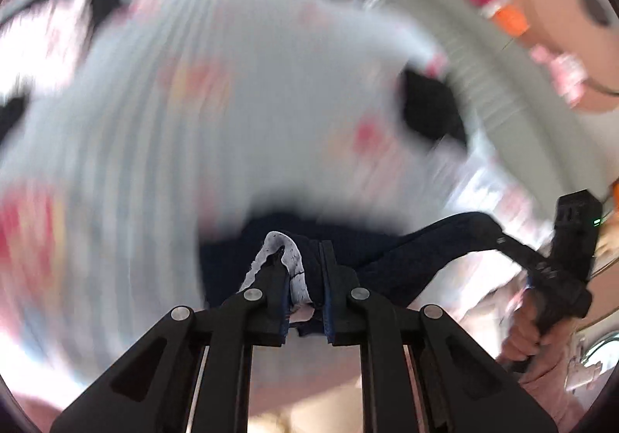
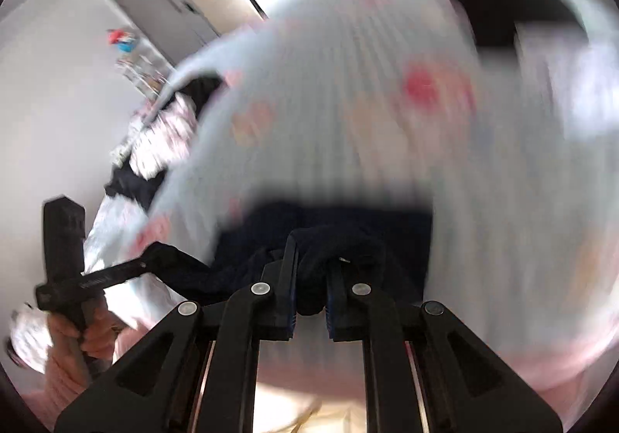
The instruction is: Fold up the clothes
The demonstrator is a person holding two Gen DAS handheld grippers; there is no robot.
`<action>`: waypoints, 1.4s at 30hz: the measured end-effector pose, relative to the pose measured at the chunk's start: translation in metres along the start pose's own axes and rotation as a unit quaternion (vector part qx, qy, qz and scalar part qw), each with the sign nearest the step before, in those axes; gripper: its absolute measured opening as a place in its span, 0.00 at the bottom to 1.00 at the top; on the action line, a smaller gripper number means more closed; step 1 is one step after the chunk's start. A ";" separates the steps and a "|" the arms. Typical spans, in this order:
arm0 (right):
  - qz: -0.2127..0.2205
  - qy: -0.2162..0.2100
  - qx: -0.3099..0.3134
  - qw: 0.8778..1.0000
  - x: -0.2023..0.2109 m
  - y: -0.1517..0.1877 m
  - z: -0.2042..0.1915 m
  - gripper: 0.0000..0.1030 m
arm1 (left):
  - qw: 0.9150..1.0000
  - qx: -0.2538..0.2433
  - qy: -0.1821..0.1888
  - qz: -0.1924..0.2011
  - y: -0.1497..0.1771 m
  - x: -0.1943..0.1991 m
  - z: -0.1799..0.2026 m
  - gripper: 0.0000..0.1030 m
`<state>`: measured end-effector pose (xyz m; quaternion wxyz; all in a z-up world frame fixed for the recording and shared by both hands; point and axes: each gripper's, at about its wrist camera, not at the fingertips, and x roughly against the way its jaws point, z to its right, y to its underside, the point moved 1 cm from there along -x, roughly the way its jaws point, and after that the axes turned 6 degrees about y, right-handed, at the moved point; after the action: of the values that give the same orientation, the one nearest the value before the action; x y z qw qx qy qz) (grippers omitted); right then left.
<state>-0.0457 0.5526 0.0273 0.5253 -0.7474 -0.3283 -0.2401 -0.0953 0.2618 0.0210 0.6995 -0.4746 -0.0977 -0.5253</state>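
Both tongs [image 1: 303, 291] [image 2: 311, 291] clamp the dark garment [image 1: 387, 255]

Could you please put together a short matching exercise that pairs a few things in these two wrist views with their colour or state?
Things:
1. left gripper
2. right gripper
3. striped garment
4. dark hem

Colour or state:
A. pale blue-grey with pink and red prints, blurred
B. stretched between the two grippers
C. shut on navy fabric bunched up between the fingers
D. shut on navy fabric with a white, speckled lining showing

Pairs: 1-D, 2-C, 3-A, 4-B
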 end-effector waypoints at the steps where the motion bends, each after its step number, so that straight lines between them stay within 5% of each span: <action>1: 0.035 0.000 0.014 0.999 0.017 -0.031 -0.010 0.09 | 0.999 -0.019 0.005 0.031 -0.025 0.020 0.017 0.13; 5: 0.163 -0.015 0.043 0.986 0.096 -0.103 -0.042 0.10 | 0.987 -0.082 0.018 0.140 -0.082 0.098 0.071 0.13; 9: 0.208 -0.031 0.047 0.976 0.133 -0.104 -0.050 0.10 | 0.984 -0.084 0.018 0.158 -0.071 0.114 0.076 0.14; 13: 0.165 -0.014 0.032 0.986 0.100 -0.047 -0.030 0.10 | 0.994 -0.058 -0.009 0.093 -0.016 0.064 0.039 0.14; 16: 0.093 0.015 0.011 0.996 0.043 0.018 -0.002 0.10 | 1.000 0.001 -0.030 0.004 0.043 -0.009 -0.013 0.14; 20: -0.048 0.046 -0.058 0.996 -0.052 0.111 0.045 0.10 | 0.990 0.085 -0.060 -0.091 0.118 -0.078 -0.075 0.14; 23: -0.099 0.074 -0.052 0.991 -0.085 0.153 0.055 0.10 | 0.989 0.096 -0.067 -0.092 0.144 -0.087 -0.088 0.13; 34: -0.044 0.064 -0.054 0.995 -0.049 0.151 0.047 0.10 | 0.993 0.054 -0.066 -0.078 0.151 -0.055 -0.062 0.13; 42: -0.043 0.035 -0.084 0.995 -0.018 0.162 0.046 0.10 | 0.994 0.067 -0.042 -0.076 0.172 -0.025 -0.057 0.13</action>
<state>0.0634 0.5535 -0.1023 0.4611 -0.7652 -0.3201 -0.3153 0.0156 0.2337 -0.1211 0.6831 -0.4398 -0.1973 -0.5487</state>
